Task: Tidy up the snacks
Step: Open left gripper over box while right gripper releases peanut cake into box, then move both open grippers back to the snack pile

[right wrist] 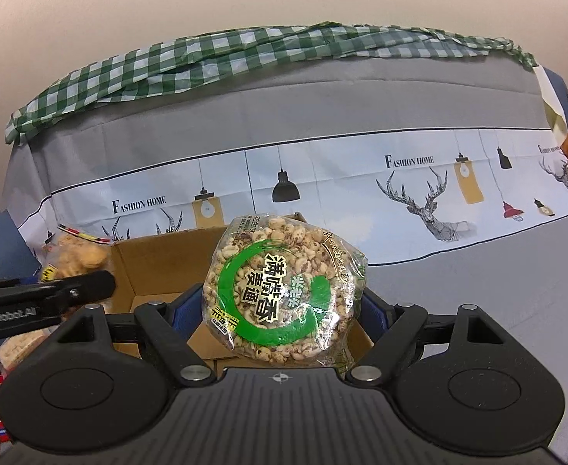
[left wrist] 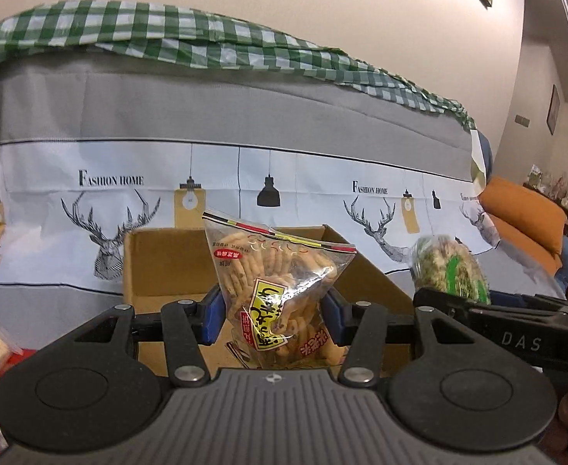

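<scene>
We have two snack bags in hand, both held up over the open cardboard box [left wrist: 175, 263], which sits just behind them in the middle of each view. The left gripper [left wrist: 272, 319] has its blue pads clamped on the lower half of the stick-snack bag [left wrist: 276, 286], a clear pouch of tan sticks with a yellow label and a striped seal, leaning toward the frame's right. The right gripper [right wrist: 280, 306] is closed on the sides of the puffed-grain bag [right wrist: 284, 290], a round, bulging clear pack with a green ring and dark lettering.

Both packs look light, slick and crinkly, so we judge that the film could slide between the pads and a bag drop outside the box onto the grey cover [right wrist: 477, 290]. Squeezing harder would likely crush the contents. The two grippers are close together above one opening, so lowering both at once may knock them, or one bag may catch the box's front edge
</scene>
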`<action>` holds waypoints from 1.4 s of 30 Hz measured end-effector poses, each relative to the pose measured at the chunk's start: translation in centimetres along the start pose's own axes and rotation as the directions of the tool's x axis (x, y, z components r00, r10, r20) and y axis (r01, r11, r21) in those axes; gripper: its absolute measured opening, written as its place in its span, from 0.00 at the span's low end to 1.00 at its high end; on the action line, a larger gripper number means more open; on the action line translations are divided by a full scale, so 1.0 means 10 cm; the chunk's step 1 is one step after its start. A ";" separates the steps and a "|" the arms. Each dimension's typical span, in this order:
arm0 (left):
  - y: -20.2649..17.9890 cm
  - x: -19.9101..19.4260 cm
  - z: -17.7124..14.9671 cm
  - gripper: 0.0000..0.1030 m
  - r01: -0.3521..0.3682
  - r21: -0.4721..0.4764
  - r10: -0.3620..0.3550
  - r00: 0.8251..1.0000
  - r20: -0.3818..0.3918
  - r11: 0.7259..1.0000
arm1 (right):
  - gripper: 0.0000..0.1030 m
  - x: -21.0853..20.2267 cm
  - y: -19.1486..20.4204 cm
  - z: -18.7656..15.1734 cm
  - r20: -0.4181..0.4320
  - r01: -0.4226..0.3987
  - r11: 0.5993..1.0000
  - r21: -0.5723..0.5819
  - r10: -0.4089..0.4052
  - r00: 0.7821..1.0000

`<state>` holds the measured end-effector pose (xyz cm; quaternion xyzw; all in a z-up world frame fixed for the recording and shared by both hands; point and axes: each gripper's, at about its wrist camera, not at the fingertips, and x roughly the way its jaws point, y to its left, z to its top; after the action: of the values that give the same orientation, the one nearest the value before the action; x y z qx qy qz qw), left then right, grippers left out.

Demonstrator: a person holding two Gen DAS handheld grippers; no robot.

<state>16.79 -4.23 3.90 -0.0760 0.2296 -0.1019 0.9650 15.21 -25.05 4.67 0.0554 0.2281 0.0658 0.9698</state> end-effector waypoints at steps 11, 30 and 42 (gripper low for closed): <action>0.09 -0.01 0.08 0.82 -0.013 -0.070 0.017 0.998 0.059 0.997 | 0.90 -0.02 0.11 0.00 0.055 0.083 0.997 0.000 -0.083 0.995; 0.19 -0.28 -0.04 0.83 -0.059 0.002 0.058 0.995 0.086 0.998 | 0.90 -0.07 0.29 -0.05 0.111 0.072 0.997 0.001 -0.071 0.991; 0.51 -0.68 -0.28 0.42 -0.081 0.039 0.083 0.995 -0.063 0.996 | 0.73 -0.24 0.52 -0.11 0.076 -0.056 0.998 0.023 0.054 0.996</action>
<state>10.42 2.04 3.37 -0.0458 0.2615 -0.0687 0.9617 12.06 -20.26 5.46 0.0764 0.1904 0.0875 0.9748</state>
